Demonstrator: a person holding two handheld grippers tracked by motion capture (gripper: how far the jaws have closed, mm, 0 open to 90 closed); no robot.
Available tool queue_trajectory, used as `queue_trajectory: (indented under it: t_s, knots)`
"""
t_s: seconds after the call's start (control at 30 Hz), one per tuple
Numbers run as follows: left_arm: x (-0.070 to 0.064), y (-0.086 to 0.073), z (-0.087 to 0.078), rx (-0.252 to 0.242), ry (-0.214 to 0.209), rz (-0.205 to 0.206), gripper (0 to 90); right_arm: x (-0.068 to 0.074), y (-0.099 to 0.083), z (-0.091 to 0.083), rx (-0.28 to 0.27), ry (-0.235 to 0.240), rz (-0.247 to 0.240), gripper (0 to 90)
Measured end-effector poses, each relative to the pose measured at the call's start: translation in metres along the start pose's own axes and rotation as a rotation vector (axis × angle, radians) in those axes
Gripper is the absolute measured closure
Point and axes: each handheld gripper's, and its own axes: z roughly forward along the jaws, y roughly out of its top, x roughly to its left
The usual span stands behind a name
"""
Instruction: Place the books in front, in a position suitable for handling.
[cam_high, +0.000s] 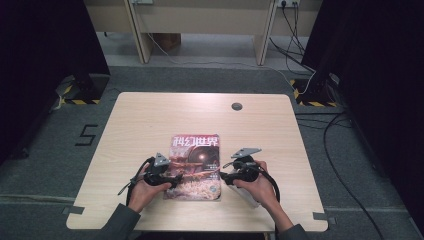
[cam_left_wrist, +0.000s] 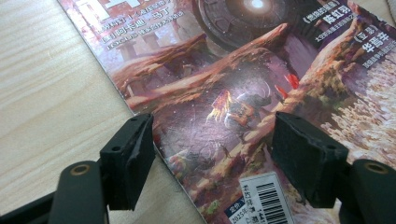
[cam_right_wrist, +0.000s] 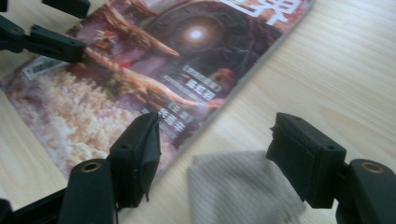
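The left hand-held gripper (cam_high: 172, 180) hangs low over the left edge of the magazine (cam_high: 196, 167), its jaws spread wide. In the left gripper view one jaw sits just past the spine edge, over the bare wood, and the other is over the cover near the barcode label (cam_left_wrist: 264, 198), so the opening straddles the edge; this looks like a stance for pinning or catching that side. Whether the pads touch the paper cannot be told.

The right hand-held gripper (cam_high: 226, 177) is at the magazine's right edge, also with its jaws spread. In the right gripper view its one jaw hovers over the cover's edge and the other over the worktop, and between them lies a grey cloth (cam_right_wrist: 243, 189), just beside the magazine. In the high view the cloth shows as a pale patch under the person's right hand (cam_high: 257, 185).

The magazine lies flat and closed, cover up, on the near middle of the light wooden worktop (cam_high: 150, 120), title toward the far side. The two grippers face each other across its lower half, which suggests one will steady it while the other works the free edge or takes up the cloth. Near the far edge of the worktop sits a round cable grommet (cam_high: 237, 106), well apart from the work.
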Motion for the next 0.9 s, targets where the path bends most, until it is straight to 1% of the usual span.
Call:
queue_trajectory:
  t_s: [0.03,0.17,0.23,0.33,0.43,0.53,0.57,0.6,0.63,0.67,0.7,0.73,0.77,0.8,0.83,0.9]
  knots:
    - [0.0,0.0,0.0,-0.001,0.002,0.004,29.3,-0.003,-0.002,-0.002,0.002,-0.015,-0.001,33.1]
    - [0.0,0.001,0.001,-0.003,0.005,0.012,29.3,-0.008,-0.005,-0.005,0.004,-0.028,0.002,32.8]
    - [-0.001,0.002,0.004,-0.014,-0.008,0.027,29.4,-0.01,-0.007,-0.008,0.01,-0.047,-0.005,32.8]
    - [-0.002,0.006,0.007,-0.01,-0.013,0.035,29.4,-0.012,-0.011,-0.013,0.013,-0.06,-0.018,33.9]
    - [-0.004,0.006,0.006,-0.01,-0.002,0.044,30.8,-0.013,-0.018,-0.017,0.012,-0.066,-0.022,36.6]
    - [-0.004,0.005,0.004,-0.011,-0.004,0.03,32.7,-0.014,-0.021,-0.02,0.011,-0.071,-0.027,37.8]
    - [-0.004,0.004,0.003,-0.017,-0.005,0.023,31.0,-0.013,-0.024,-0.023,0.007,-0.075,-0.029,38.5]
    - [-0.003,0.002,0.0,-0.032,-0.014,-0.001,29.8,-0.013,-0.025,-0.024,0.005,-0.075,-0.037,38.7]
    - [-0.002,0.001,-0.003,-0.043,-0.025,-0.017,28.1,-0.013,-0.026,-0.025,0.003,-0.075,-0.034,38.9]
    - [-0.002,0.001,-0.003,-0.043,-0.025,-0.017,26.1,-0.013,-0.026,-0.025,0.003,-0.075,-0.034,38.9]
    - [-0.002,0.0,-0.006,-0.053,-0.029,-0.029,26.1,-0.013,-0.027,-0.026,0.0,-0.076,-0.032,39.2]
    - [-0.002,-0.001,-0.01,-0.065,-0.032,-0.037,23.6,-0.014,-0.03,-0.028,-0.008,-0.082,-0.032,39.8]
    - [-0.002,-0.003,-0.014,-0.076,-0.031,-0.039,22.9,-0.014,-0.031,-0.029,-0.008,-0.083,-0.03,40.2]
    - [-0.003,-0.006,-0.022,-0.099,-0.026,-0.044,22.2,-0.013,-0.033,-0.03,-0.011,-0.085,-0.022,40.7]
    - [-0.004,-0.008,-0.025,-0.111,-0.025,-0.046,21.9,-0.014,-0.034,-0.031,-0.019,-0.089,-0.027,41.0]
    - [-0.005,-0.01,-0.028,-0.118,-0.029,-0.047,21.9,-0.014,-0.036,-0.032,-0.017,-0.088,-0.022,41.1]
